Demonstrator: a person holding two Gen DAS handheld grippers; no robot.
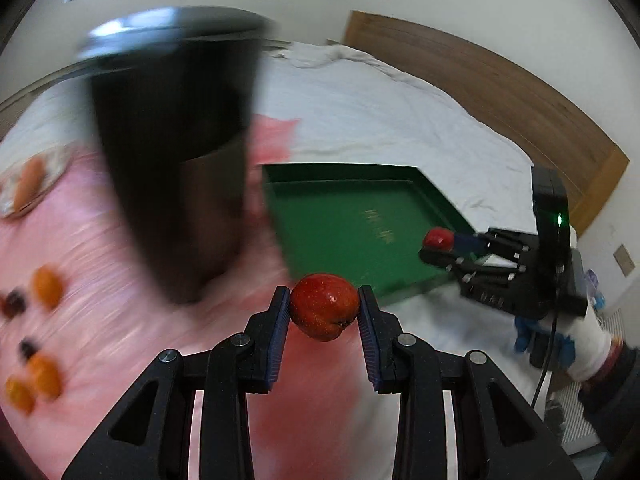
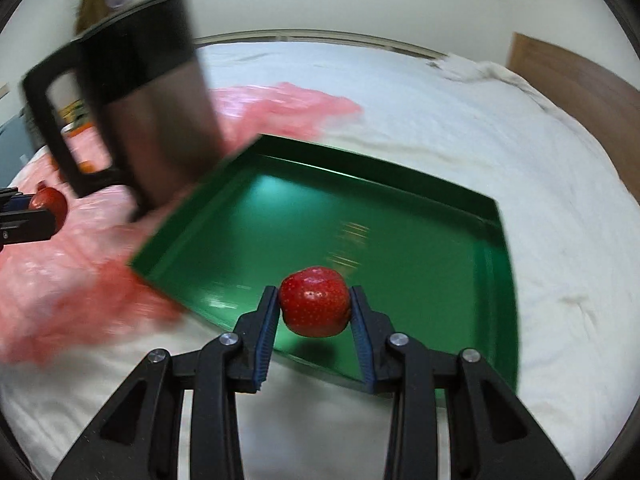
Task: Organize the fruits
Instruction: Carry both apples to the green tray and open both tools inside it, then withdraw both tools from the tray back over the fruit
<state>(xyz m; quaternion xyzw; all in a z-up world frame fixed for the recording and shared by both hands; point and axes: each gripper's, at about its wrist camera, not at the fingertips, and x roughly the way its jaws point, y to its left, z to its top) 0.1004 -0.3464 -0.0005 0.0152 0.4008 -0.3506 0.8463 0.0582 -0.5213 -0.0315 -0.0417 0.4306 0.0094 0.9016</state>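
Bed (image 2: 460, 128): white, rumpled sheet; it carries everything listed here.

Pink sheet (image 1: 120, 280): thin plastic spread over the left part of the bed, blurred in both views.

Tray (image 2: 360, 216): green, shallow, raised rim, lying flat on the bed with its left corner next to the pink sheet. No fruit rests on its floor.

Mug (image 2: 152, 100): dark, with a black handle, standing on the pink sheet just left of the tray. Heavily blurred.

Your right gripper (image 2: 314, 306): jaws clamped on a red apple (image 2: 314, 302), one pad on each flank. You hold it above the near edge of the tray, a shadow on the green floor beneath it. In the left view the same gripper (image 1: 434, 246) shows at the tray's right corner.

Your left gripper (image 1: 324, 308): jaws clamped on a second apple (image 1: 324, 306), red, its blossom end turned to the lower right. You hold it over the pink sheet, near the tray's front corner, clear of the tray.

Oranges (image 1: 40, 376): several lie on the pink sheet at far left, well apart from the tray, one more (image 1: 48, 286) farther back. All blurred.

Dark fruits (image 1: 14, 304): two small ones among the oranges; kind cannot be told.

Plate (image 1: 52, 164): far left, holding one orange item; detail too blurred to tell.
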